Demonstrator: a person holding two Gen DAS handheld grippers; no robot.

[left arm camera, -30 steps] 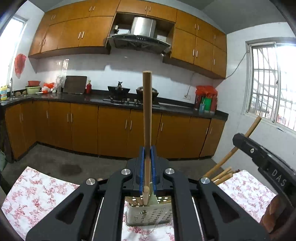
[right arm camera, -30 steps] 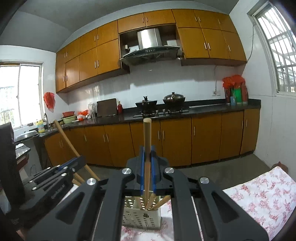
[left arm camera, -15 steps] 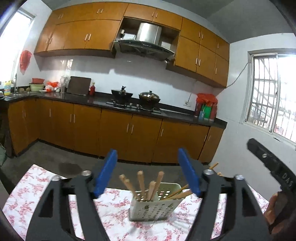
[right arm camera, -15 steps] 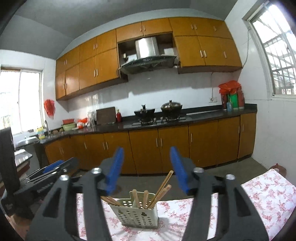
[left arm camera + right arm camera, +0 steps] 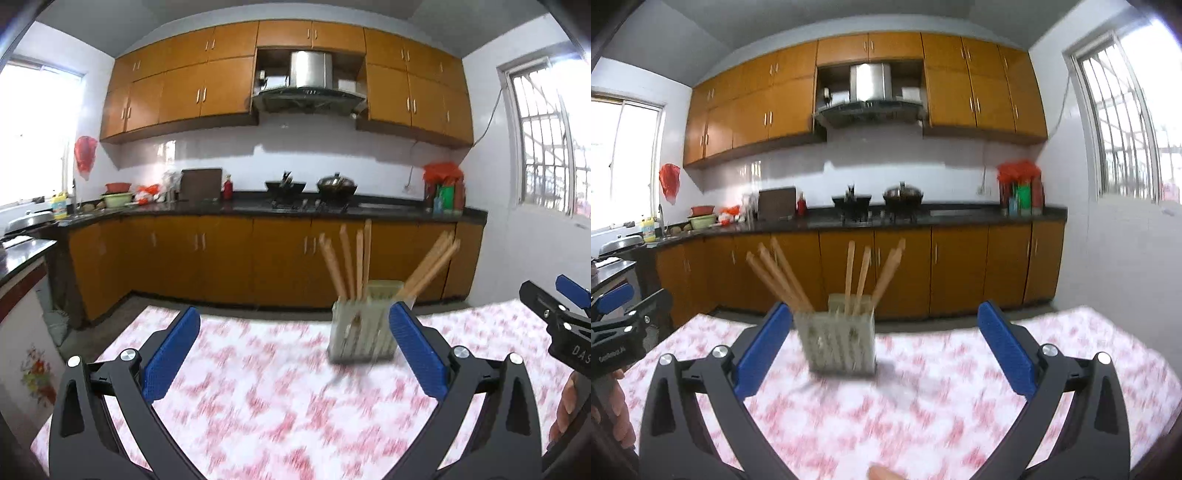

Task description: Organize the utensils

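Observation:
A pale slotted utensil holder [image 5: 364,330] stands on the floral tablecloth [image 5: 258,406], with several wooden chopsticks [image 5: 347,262] standing and leaning in it. It also shows in the right wrist view [image 5: 840,341], with its chopsticks [image 5: 857,277]. My left gripper [image 5: 295,350] is wide open and empty, short of the holder, which sits by its right finger. My right gripper [image 5: 882,350] is wide open and empty, with the holder by its left finger. Each gripper shows at the edge of the other's view: the right gripper [image 5: 565,317], the left gripper [image 5: 624,325].
The table's far edge [image 5: 960,328] lies just behind the holder. Beyond it are brown kitchen cabinets [image 5: 221,258], a dark counter with a stove and pots [image 5: 314,199], and a window [image 5: 546,147] on the right wall. Both views are motion-blurred.
Both grippers were shut on a chopstick over the holder a second ago. They opened, left the chopsticks in the holder, and pulled back from it.

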